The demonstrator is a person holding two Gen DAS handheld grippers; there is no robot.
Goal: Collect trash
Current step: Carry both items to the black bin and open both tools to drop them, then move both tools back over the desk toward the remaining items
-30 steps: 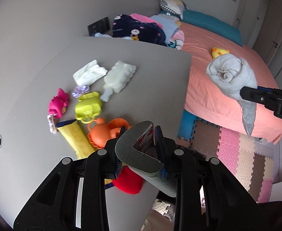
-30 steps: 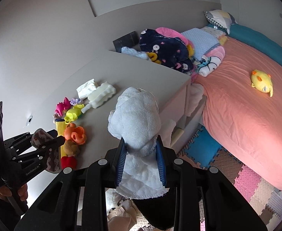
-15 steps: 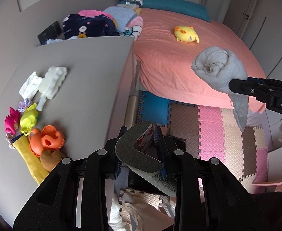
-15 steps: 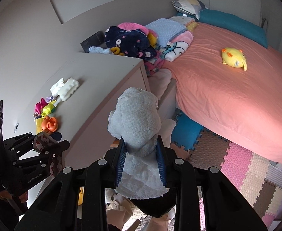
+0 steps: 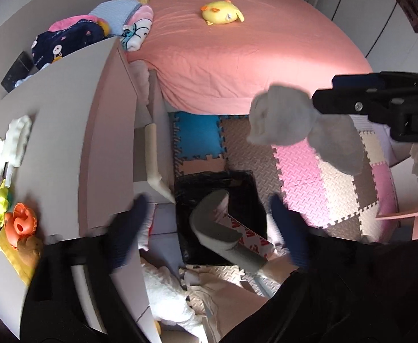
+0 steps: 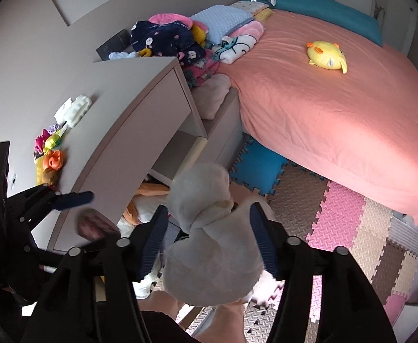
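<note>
Both tools are over the black-lined square trash bin (image 5: 217, 197) that stands on the foam-mat floor just off the front edge of the grey desk (image 5: 66, 131), so the step in hand looks like the drop. The left tool (image 5: 209, 225) has its fingers spread wide, and the curved grey foam strip with red-printed white backing (image 5: 223, 234) sits loose between them, above the bin's mouth; motion blur makes it hard to tell whether it touches either finger. The right tool (image 6: 209, 240) is likewise parted, with the crumpled pale grey wipe (image 6: 209, 228) lying between the fingers, gripped by neither. To do this well, hold each tool level above the middle of the bin, not its rim, since the wipe hangs toward the bin's far right side in the left view and could land on the pink mat. Let the light wipe fall clear before any pull back, lest it cling to a pad.
</note>
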